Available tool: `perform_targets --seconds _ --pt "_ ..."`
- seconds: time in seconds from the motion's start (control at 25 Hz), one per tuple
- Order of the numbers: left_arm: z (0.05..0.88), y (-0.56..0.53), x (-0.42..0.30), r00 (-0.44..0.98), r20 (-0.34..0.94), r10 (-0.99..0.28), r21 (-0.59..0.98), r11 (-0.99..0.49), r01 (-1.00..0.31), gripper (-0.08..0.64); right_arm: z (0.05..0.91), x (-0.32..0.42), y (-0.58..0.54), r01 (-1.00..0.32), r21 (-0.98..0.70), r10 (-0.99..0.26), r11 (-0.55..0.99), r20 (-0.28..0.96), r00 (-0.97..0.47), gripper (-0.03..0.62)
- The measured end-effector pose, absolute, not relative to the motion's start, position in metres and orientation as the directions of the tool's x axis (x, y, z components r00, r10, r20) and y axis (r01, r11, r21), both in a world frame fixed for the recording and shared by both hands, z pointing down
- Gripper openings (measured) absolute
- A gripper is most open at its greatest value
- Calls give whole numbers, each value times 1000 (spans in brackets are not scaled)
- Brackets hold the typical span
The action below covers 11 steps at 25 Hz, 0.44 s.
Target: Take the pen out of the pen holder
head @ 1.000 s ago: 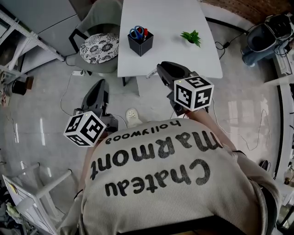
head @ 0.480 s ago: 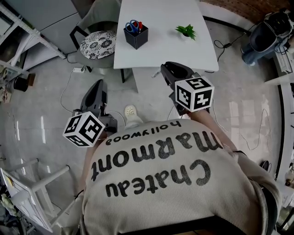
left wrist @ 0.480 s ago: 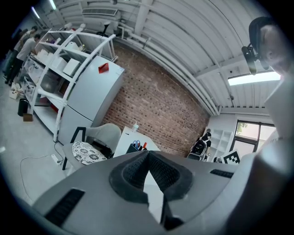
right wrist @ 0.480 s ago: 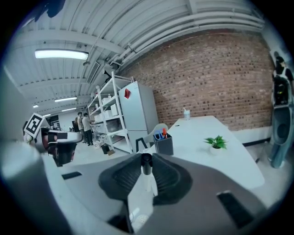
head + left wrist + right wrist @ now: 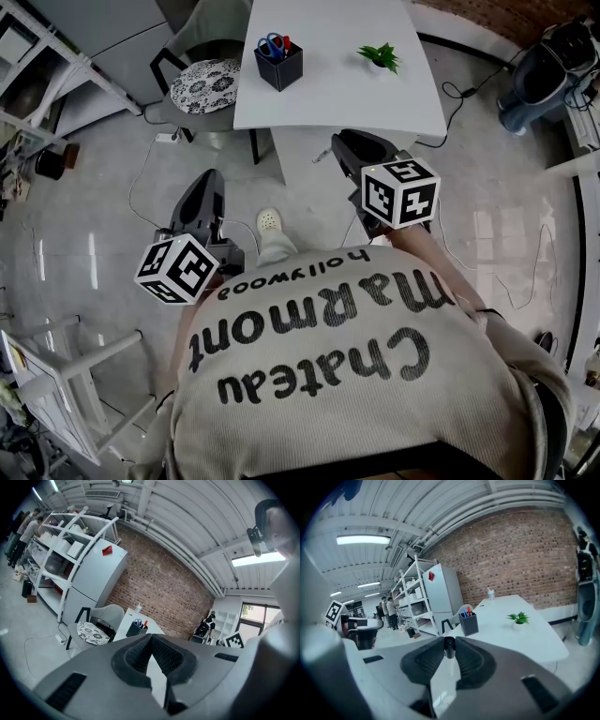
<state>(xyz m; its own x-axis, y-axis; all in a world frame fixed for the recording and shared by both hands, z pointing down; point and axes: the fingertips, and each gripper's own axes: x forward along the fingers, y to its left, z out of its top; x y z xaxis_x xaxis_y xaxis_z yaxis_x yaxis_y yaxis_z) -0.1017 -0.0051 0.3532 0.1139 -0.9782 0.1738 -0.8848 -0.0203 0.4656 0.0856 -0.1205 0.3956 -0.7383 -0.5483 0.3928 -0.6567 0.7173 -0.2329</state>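
A black pen holder (image 5: 278,64) with blue scissors and a red pen stands on the white table (image 5: 337,94) at the top of the head view; it also shows far off as the holder (image 5: 469,623) and the holder (image 5: 135,629). My right gripper (image 5: 339,145) hangs over the floor just short of the table's near edge. It is shut on a pen (image 5: 449,660), seen end-on between the pads, its tip (image 5: 320,156) sticking out to the left. My left gripper (image 5: 208,178) is over the floor further left, its jaws (image 5: 151,638) meeting at the tips with nothing between them.
A small potted plant (image 5: 380,58) sits on the table right of the holder. A chair with a patterned cushion (image 5: 206,84) stands at the table's left. A white frame (image 5: 66,375) is low left, cables cross the floor, and a backpack (image 5: 539,75) lies at the right.
The table and pen holder have slid up and away in the head view, so both grippers now stand further back from the table. Their poses and the grip on the pen are unchanged.
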Motion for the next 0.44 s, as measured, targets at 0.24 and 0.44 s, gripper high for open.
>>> perform_targets --seconds 0.24,0.44 --pt "349 8 -98 113 169 -979 468 -21 -883 2 395 91 -110 -657 -237 -547 715 395 -738 75" --pt "344 15 -96 115 162 -980 472 -25 -881 2 389 91 -103 -655 -230 -546 720 395 -739 75"
